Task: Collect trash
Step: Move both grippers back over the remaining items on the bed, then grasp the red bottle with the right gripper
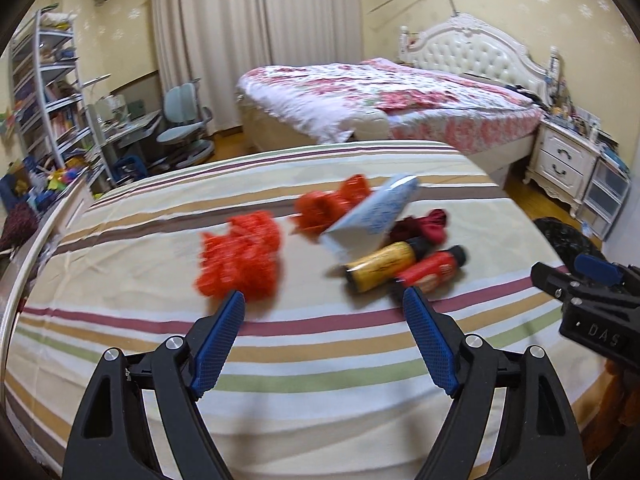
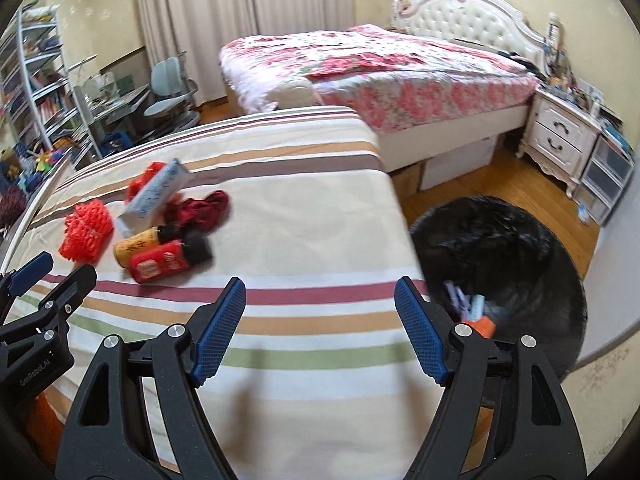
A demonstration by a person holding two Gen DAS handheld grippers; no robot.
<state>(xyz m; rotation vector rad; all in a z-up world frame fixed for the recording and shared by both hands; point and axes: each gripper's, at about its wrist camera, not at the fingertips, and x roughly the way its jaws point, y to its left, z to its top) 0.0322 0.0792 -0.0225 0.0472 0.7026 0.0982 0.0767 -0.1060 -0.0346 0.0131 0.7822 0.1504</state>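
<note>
Trash lay in a loose pile on the striped bed (image 1: 280, 344): orange mesh (image 1: 240, 264), a blue-white carton (image 1: 368, 216), a yellow bottle (image 1: 380, 266) & red bottle (image 1: 432, 270), plus dark red cloth (image 1: 424, 224). Both bottles lay on their sides, black caps pointing away toward the far right; carton tilted, long axis same way. Black-lined bin (image 2: 520, 248) on the floor beside the bed held a few pieces, blurred, w/ part hidden behind the right gripper (image 2: 320, 300). Left gripper (image 1: 324, 312) & right gripper spread wide, nothing between the jaws.
</note>
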